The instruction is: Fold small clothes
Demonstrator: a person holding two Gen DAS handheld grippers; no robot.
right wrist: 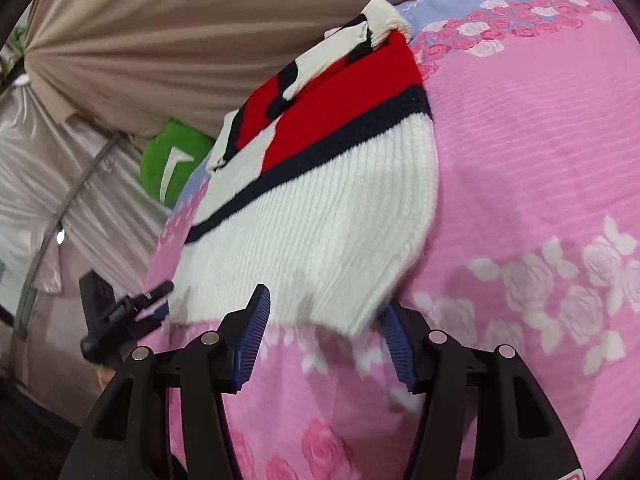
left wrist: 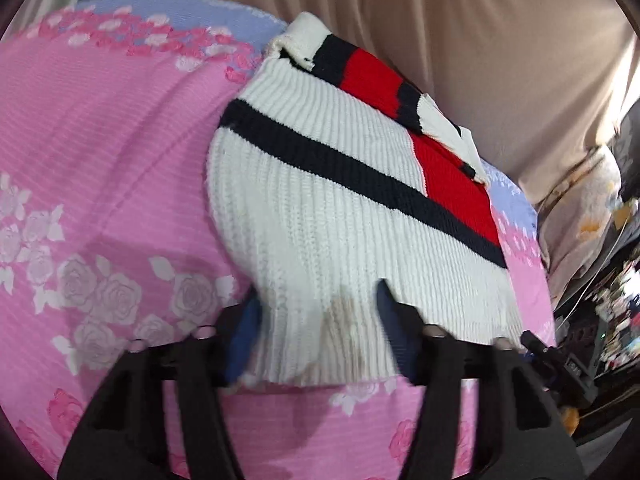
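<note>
- Sweater (left wrist: 340, 208): white rib knit with a navy stripe and red block, lying flat on the pink floral bedspread (left wrist: 100, 152), sleeves folded in over the top part.
- Left gripper (left wrist: 316, 316): fingers spread wide, the sweater's hem sits between them and drapes over the pads; not pinched.
- Right gripper (right wrist: 324, 320): fingers apart, blue ribbed pads (right wrist: 254, 336) clearly visible, positioned at the near hem corner; fabric edge just above and between the tips, contact unclear due to blur.
- Left gripper is visible in the right wrist view, at the opposite hem corner.
- Behind the bed: beige curtain (right wrist: 160, 40), green cushion (right wrist: 168, 160).
- No containers in view.
</note>
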